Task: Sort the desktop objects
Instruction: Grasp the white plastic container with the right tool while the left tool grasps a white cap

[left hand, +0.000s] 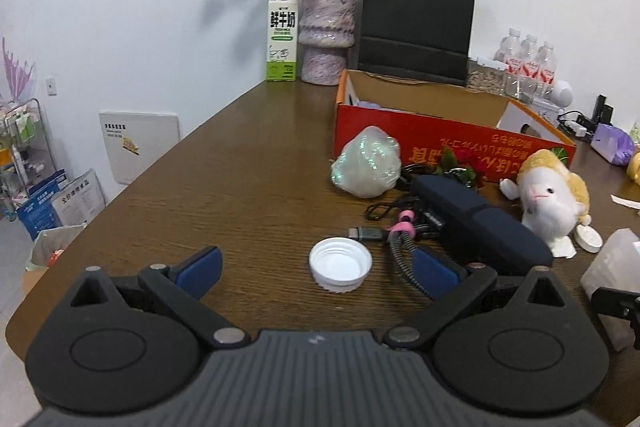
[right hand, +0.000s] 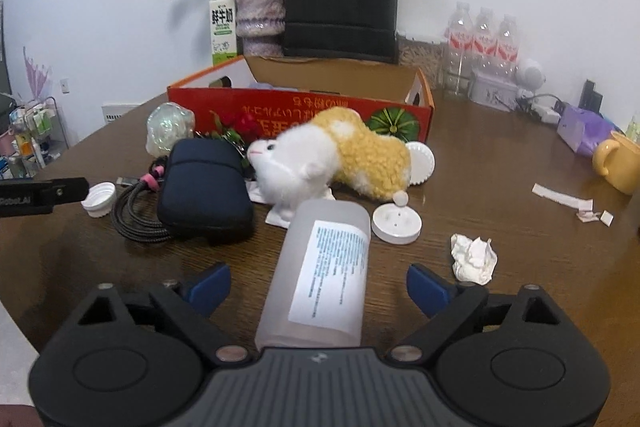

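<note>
The left gripper (left hand: 318,269) hangs low over a brown wooden table (left hand: 208,187), its blue-padded fingers (left hand: 200,265) spread wide and holding nothing, with a white bottle cap (left hand: 340,264) lying open side up on the wood squarely between them and touching neither pad. The right gripper (right hand: 319,289) is likewise spread and empty, straddling a frosted plastic bottle (right hand: 322,275) that lies on its side, label up, its length running forward through the gap; whether either pad grazes its wall cannot be told.

Judged from the spread of clutter, the sorting has barely begun. The orange cardboard box (right hand: 304,113) at the back of the table stands open (something pale shows inside, too little to name), while nearly everything else is loose in front of it: a plush hamster (right hand: 332,155), a dark blue zip pouch (right hand: 206,183) with a braided cable (right hand: 136,215) coiled against its left side, a clear wrapped bundle (left hand: 366,163) just beside the box wall, a round white disc (right hand: 396,223), a crumpled tissue (right hand: 474,259) and torn paper strips (right hand: 562,201) near a yellow mug (right hand: 618,161).

The cap and the bottle look the likeliest first picks, each already framed by its own fingers. Closing on the bottle calls for care: lying on its round side, it could roll away from a one-sided touch.
</note>
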Motion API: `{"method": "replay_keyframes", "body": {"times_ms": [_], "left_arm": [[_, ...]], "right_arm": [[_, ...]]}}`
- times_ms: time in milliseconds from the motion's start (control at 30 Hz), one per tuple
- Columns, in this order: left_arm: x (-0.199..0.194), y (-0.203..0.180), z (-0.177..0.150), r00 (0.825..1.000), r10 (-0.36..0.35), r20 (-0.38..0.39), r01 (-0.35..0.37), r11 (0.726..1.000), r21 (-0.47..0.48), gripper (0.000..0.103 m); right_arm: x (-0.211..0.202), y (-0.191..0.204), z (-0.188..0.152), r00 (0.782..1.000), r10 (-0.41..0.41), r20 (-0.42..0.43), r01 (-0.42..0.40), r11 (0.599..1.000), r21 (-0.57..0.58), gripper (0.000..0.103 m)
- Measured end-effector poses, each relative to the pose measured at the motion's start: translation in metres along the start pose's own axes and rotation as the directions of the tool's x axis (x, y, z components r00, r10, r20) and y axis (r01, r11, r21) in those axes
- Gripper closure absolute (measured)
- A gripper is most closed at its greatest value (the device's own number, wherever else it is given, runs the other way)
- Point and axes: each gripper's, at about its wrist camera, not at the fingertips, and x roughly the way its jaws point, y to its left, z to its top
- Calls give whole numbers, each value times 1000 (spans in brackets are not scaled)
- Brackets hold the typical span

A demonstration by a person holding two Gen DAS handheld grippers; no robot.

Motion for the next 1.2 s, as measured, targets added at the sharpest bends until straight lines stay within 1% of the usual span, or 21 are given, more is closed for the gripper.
{"method": "replay_keyframes", "body": {"times_ms": [33,133,200,267,300,333,367,433,533,700,800,867,1000,1067,1100,1133,1167,1200], "left_arm": [[1,1,-1,1000,4,-3,-4,1000,1,0],[5,1,-2,1000,9,-17,-9,1000,4,0],[9,0,-3,999,21,-28,-20,1000,14,0],[12,-1,-3,999,29,-35,-28,999,23,0],[13,-1,-3,999,28,-36,-27,999,25,0],[14,-1,-3,999,28,-38,-27,999,30,0],[16,-2,-3,999,29,-41,-28,999,36,0],[18,-3,-3,999,29,-45,-27,999,47,0],[22,-6,-2,998,30,-47,-27,997,67,0],[29,-10,0,998,23,-51,-17,994,104,0],[36,-10,0,998,25,-64,-18,994,108,4],[40,-8,0,997,12,-77,-4,995,103,11],[46,-8,0,996,-17,-88,26,995,100,21],[48,-9,0,995,-41,-92,50,994,94,34],[50,-8,0,994,-51,-95,60,994,90,38],[50,-9,0,995,-52,-91,60,994,92,44],[50,-10,0,995,-46,-84,54,994,97,55],[50,-10,0,995,-52,-83,60,994,96,61]], "right_arm": [[1,0,0,1000,-2,-2,2,1000,4,16],[5,-1,1,1000,-16,-9,16,1000,18,19],[7,-2,1,1000,-23,-9,23,999,25,25],[10,-3,1,1000,-26,-15,27,999,29,32],[11,-4,2,999,-27,-19,27,999,31,34],[13,-4,2,999,-27,-24,28,999,32,40],[15,-5,1,999,-24,-30,25,999,31,49],[19,-8,1,999,10,-35,-8,999,44,60],[20,-12,-1,1000,25,-17,-24,998,57,60],[21,-14,-1,1000,24,-8,-23,998,66,61],[22,-14,0,1000,24,-6,-24,998,65,61],[23,-14,1,1000,26,-6,-25,998,65,61],[24,-13,0,1000,28,-5,-28,998,60,61],[24,-13,1,1000,30,-5,-30,998,59,61],[24,-13,0,1000,30,-5,-30,998,59,61],[24,-13,1,1000,30,-4,-30,998,59,61],[25,-13,1,1000,31,-5,-30,998,60,61],[25,-13,1,1000,30,-5,-30,998,59,61]]}}
